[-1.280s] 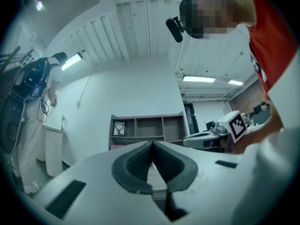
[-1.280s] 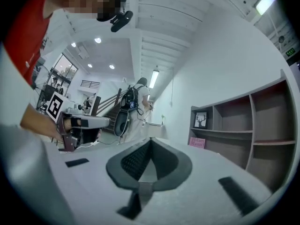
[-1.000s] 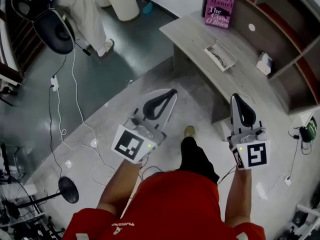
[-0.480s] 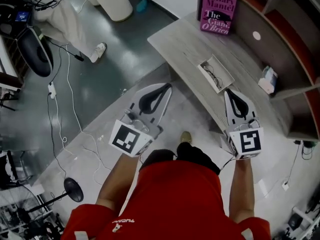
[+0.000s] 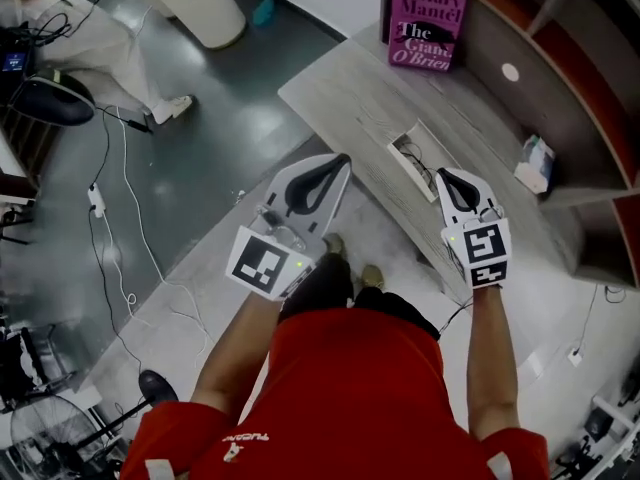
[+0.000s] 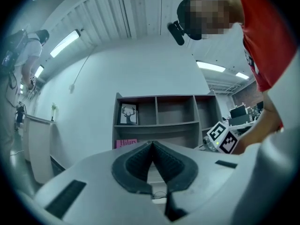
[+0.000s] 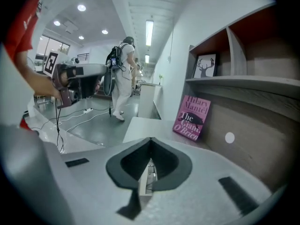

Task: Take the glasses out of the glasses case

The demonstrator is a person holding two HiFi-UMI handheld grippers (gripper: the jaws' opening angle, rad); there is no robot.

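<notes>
On the grey wooden desk [image 5: 345, 93] lies an open white glasses case [image 5: 431, 144], and dark thin-framed glasses [image 5: 412, 158] rest inside it. My right gripper [image 5: 441, 174] hangs shut and empty at the near end of the case. In the right gripper view, part of the case [image 7: 147, 181] shows through the gap under the meeting jaws [image 7: 150, 139]. My left gripper [image 5: 343, 158] is also shut and empty. It hovers off the desk's front edge, left of the case. Its own view shows its jaw tips [image 6: 152, 143] pressed together.
A pink book [image 5: 425, 23] leans against the shelf unit [image 5: 560, 78] at the back of the desk. A small white box [image 5: 531, 162] sits on a shelf at the right. A white bin [image 5: 190, 3], floor cables [image 5: 120, 218] and a person in white [image 7: 123, 74] are off to the left.
The person has stepped up to the desk. Both grippers have come closer to the case, and the right one has reached its near end. Both jaws stayed shut.
</notes>
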